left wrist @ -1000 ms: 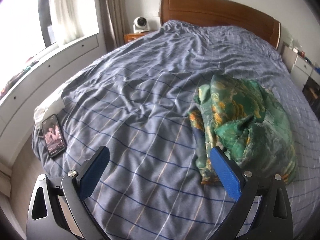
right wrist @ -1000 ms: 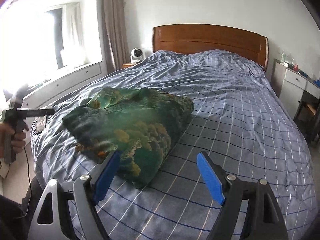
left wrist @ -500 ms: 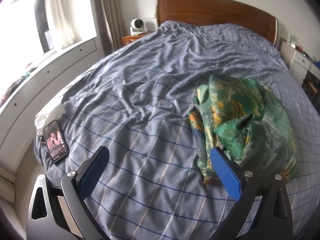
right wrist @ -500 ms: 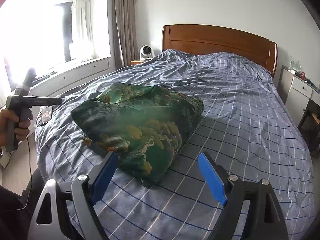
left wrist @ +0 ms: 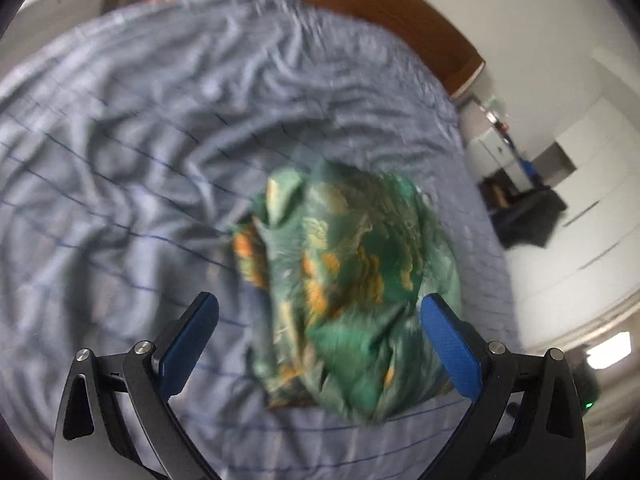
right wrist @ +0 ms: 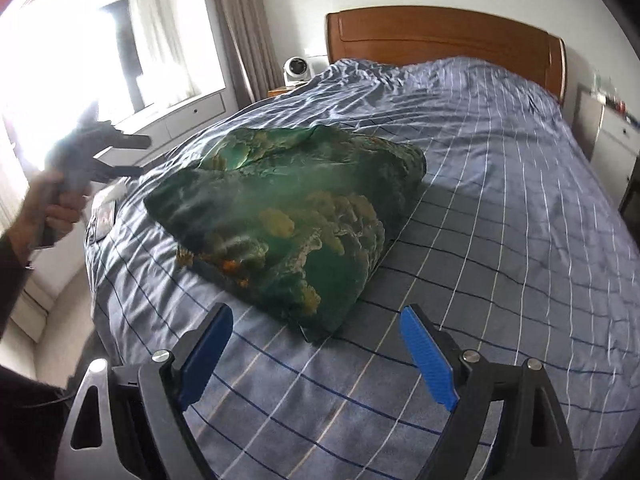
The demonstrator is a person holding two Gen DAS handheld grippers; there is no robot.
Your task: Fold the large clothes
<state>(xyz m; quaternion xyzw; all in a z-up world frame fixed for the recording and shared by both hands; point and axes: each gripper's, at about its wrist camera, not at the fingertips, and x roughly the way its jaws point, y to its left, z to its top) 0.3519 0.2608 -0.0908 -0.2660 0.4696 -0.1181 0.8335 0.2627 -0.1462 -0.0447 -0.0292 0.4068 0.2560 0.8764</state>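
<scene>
Since the earlier picture, the left gripper (left wrist: 316, 320) has been swung over the green cloth (right wrist: 288, 216), jaws wide and empty. Right gripper (right wrist: 316, 334) jaws are opening, nothing held. The cloth is bunched near the bed's (right wrist: 500, 208) foot edge.

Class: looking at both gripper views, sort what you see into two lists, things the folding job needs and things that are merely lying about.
Belongs to the job:
- crumpled green and orange patterned garment
- left gripper, open
- right gripper, jaws opening, nothing between them
- blue checked bedspread, the work surface

Just lying about:
- dark phone at the bed's edge
- small white fan by the wooden headboard
</scene>
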